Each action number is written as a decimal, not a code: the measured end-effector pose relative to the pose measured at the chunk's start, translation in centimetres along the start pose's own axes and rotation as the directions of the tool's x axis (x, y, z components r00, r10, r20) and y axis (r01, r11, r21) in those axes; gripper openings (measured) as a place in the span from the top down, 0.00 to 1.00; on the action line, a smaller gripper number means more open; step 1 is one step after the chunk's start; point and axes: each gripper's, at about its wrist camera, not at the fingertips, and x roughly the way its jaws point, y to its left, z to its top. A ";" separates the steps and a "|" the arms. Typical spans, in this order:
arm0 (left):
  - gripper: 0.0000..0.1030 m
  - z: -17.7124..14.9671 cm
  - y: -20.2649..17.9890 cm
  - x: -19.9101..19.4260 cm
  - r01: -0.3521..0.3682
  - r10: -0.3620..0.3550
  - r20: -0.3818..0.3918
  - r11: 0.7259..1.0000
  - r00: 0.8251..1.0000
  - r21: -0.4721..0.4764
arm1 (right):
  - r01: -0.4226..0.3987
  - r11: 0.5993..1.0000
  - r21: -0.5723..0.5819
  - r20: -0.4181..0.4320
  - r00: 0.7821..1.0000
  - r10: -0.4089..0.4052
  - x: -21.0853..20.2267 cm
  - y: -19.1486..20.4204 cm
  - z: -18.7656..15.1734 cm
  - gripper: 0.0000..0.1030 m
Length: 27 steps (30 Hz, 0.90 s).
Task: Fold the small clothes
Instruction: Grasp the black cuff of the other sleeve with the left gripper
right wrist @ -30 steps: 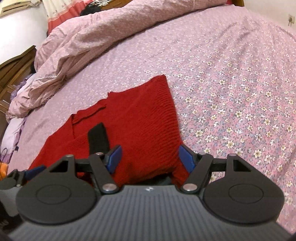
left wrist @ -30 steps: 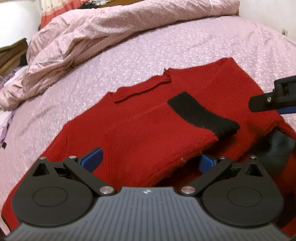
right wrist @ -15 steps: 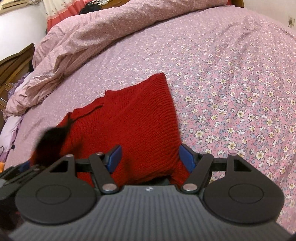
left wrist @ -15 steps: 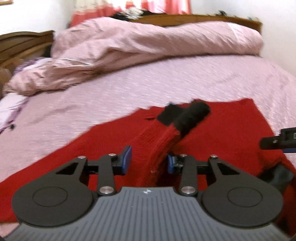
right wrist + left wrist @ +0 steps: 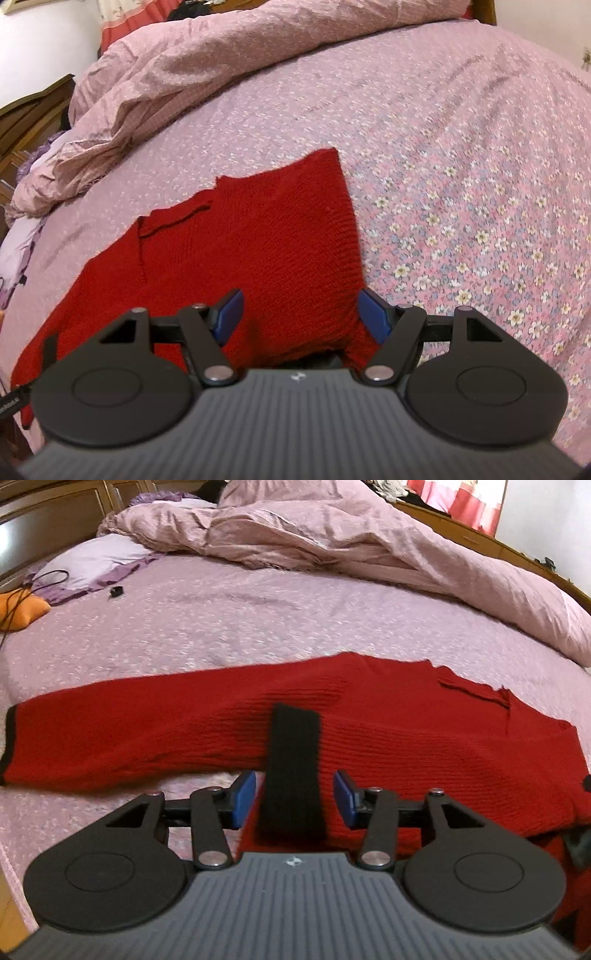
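Note:
A red knit sweater (image 5: pixel 406 738) lies on the bed, one sleeve (image 5: pixel 129 734) stretched out flat to the left and ending in a black cuff (image 5: pixel 9 738). A second black cuff (image 5: pixel 293 760) runs lengthwise between the jaws of my left gripper (image 5: pixel 294 799). Those jaws are opening, and a gap shows on each side of the cuff. My right gripper (image 5: pixel 301 314) hangs open over the near right corner of the sweater (image 5: pixel 258 240), with red knit lying between its blue pads (image 5: pixel 229 314).
A crumpled pink duvet (image 5: pixel 332 535) is heaped along the far side of the bed. A lilac pillow (image 5: pixel 92 557), an orange object with a cable (image 5: pixel 18 609) and a small black item (image 5: pixel 116 590) lie at far left. Flowered sheet (image 5: pixel 480 221) stretches right of the sweater.
My left gripper closed on the sleeve with the black cuff, swung it leftward off the sweater's body while rolling, then widened again. The right gripper stayed still.

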 end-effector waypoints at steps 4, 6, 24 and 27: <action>0.42 0.6 0.5 -0.1 0.044 -0.045 0.029 0.999 0.999 0.022 | -0.013 0.999 -0.039 0.016 1.000 0.013 -0.6 0.7 0.4 0.31; 0.40 1.1 0.1 0.5 0.074 -0.076 0.033 0.996 0.997 0.056 | -0.008 0.998 -0.061 0.020 1.000 0.009 -0.7 1.1 0.4 0.31; 0.39 2.0 -1.6 6.4 0.002 -0.001 -0.004 0.980 1.000 0.201 | 0.008 0.989 -0.145 -0.026 1.000 -0.011 1.9 1.8 -1.1 0.31; 0.45 1.8 -2.1 6.2 -0.002 -0.002 0.015 0.971 1.000 0.238 | 0.008 0.989 -0.148 -0.020 1.000 -0.011 2.0 1.8 -1.3 0.31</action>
